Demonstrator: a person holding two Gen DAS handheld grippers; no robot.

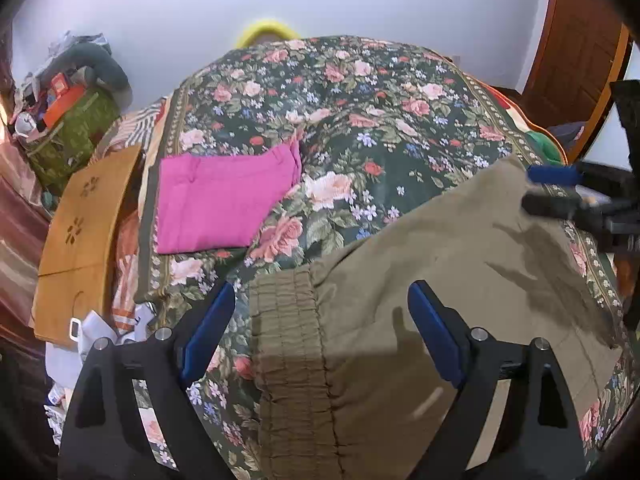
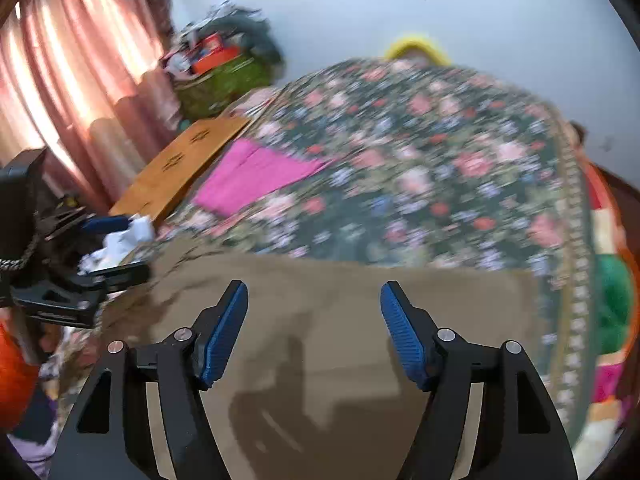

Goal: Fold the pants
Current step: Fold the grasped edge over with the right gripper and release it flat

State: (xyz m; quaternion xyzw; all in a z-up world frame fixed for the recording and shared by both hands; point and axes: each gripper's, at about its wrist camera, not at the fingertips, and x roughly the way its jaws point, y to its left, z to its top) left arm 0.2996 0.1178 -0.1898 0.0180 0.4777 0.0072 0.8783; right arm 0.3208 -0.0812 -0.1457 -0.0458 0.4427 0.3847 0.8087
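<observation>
Olive-brown pants point(image 1: 440, 260) lie spread flat on the floral bed cover, with their gathered elastic waistband point(image 1: 288, 340) towards the left. My left gripper point(image 1: 320, 292) hovers open above the waistband, nothing pressed between its blue pads. Seen from the left wrist, my right gripper point(image 1: 550, 190) stands over the far right corner of the pants. In the blurred right wrist view, the right gripper point(image 2: 315, 288) is open above the pants point(image 2: 340, 320) and holds nothing. The left gripper point(image 2: 114, 248) shows at that view's left edge.
A folded pink garment point(image 1: 224, 200) lies on the floral bed cover point(image 1: 360, 112) beyond the pants. A wooden board point(image 1: 80, 232) leans beside the bed's left edge, with a cluttered green bag point(image 1: 72, 132) behind it. Pink curtains point(image 2: 60, 80) hang left; a wooden door point(image 1: 572, 52) stands right.
</observation>
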